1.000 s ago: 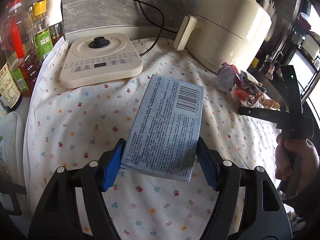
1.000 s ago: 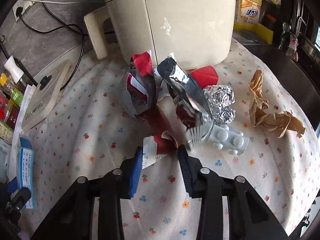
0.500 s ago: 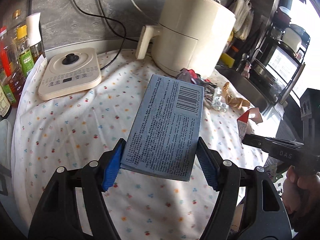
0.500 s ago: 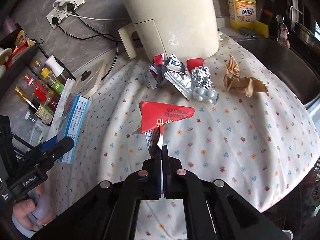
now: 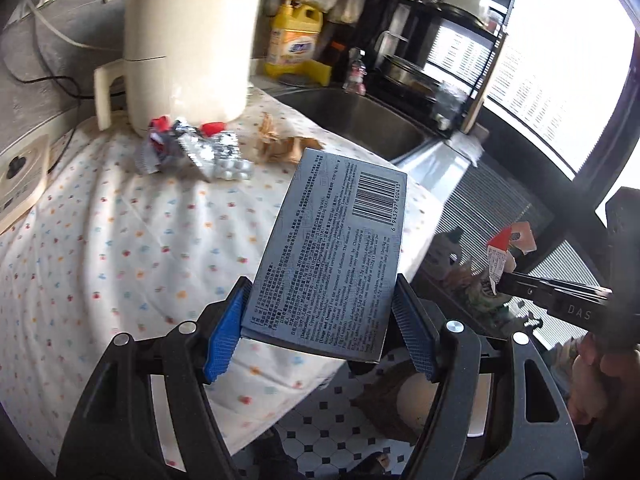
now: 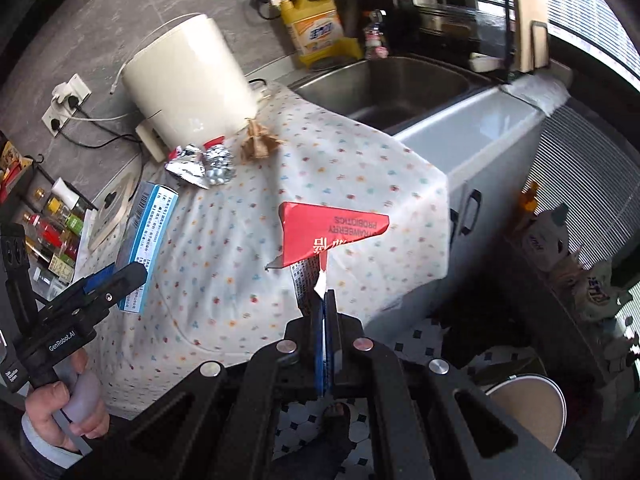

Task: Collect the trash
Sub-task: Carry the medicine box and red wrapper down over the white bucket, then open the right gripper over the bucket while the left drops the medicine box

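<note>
My left gripper (image 5: pixel 320 320) is shut on a blue-grey medicine box (image 5: pixel 336 248) and holds it in the air past the table's edge. The box also shows in the right wrist view (image 6: pixel 146 240). My right gripper (image 6: pixel 323 300) is shut on a red and white torn wrapper (image 6: pixel 324 236), held above the floor beside the table; it shows in the left wrist view too (image 5: pixel 500 256). On the flowered tablecloth (image 5: pixel 120 248) lie foil wrappers (image 5: pixel 176 152), a pill blister (image 5: pixel 232 168) and crumpled brown paper (image 5: pixel 280 144).
A cream air fryer (image 5: pixel 188 40) stands at the back of the table. A steel sink (image 6: pixel 384 88) and a yellow detergent jug (image 6: pixel 316 24) are behind. A round bin with a tan opening (image 6: pixel 524 408) stands on the tiled floor at lower right.
Both grippers have swung right and away from the table, carrying the box and the red wrapper. One second ago the right gripper was open at the trash pile; it then shut on the wrapper.
</note>
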`<state>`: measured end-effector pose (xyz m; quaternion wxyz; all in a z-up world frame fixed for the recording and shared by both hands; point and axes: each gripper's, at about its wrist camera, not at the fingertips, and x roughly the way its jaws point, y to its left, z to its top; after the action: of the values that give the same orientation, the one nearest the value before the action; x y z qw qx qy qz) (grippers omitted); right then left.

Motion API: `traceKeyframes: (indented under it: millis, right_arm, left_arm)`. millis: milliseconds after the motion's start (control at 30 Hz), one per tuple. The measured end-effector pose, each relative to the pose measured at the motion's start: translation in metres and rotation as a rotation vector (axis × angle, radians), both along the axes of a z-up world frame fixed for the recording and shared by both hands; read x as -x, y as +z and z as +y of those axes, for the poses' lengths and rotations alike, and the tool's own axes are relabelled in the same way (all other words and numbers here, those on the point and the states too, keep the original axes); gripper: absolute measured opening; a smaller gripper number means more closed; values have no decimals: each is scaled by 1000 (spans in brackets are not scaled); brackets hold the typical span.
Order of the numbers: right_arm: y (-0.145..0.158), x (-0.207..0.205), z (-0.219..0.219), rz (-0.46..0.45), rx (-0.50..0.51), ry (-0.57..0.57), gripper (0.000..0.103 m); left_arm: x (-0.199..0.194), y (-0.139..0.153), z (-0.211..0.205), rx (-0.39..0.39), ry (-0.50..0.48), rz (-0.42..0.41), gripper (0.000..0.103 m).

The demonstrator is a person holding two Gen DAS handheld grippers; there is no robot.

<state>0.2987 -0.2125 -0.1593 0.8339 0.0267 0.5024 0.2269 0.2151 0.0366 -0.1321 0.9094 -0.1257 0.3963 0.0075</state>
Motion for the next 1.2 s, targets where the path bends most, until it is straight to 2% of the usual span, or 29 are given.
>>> traceKeyframes:
  millis: [333, 633, 667, 700, 733, 767, 1200]
  right_arm:
    - [-39, 38, -169, 88, 21, -292, 2]
    - [-78, 72, -250, 196, 40, -391, 6]
    - [-80, 75, -257, 202, 41, -399, 8]
    - [-82, 79, -264, 204, 38, -406, 24]
    - [-82, 83, -272, 198, 36, -417, 46]
    - [-80, 87, -279, 182, 40, -428, 49]
    - [-76, 120, -381, 169, 59, -521, 49]
  left_arm:
    - [-20, -13, -133, -16, -242, 52, 70]
    - [-22, -37, -224, -31, -388, 114, 70]
    - [-22, -39, -233, -33, -400, 119, 70]
    - [-22, -41, -242, -33, -411, 123, 70]
    - [-21, -43, -250, -32, -419, 127, 70]
    - [-21, -45, -257, -29, -427, 132, 70]
    - [-14, -90, -367, -11, -539, 218, 70]
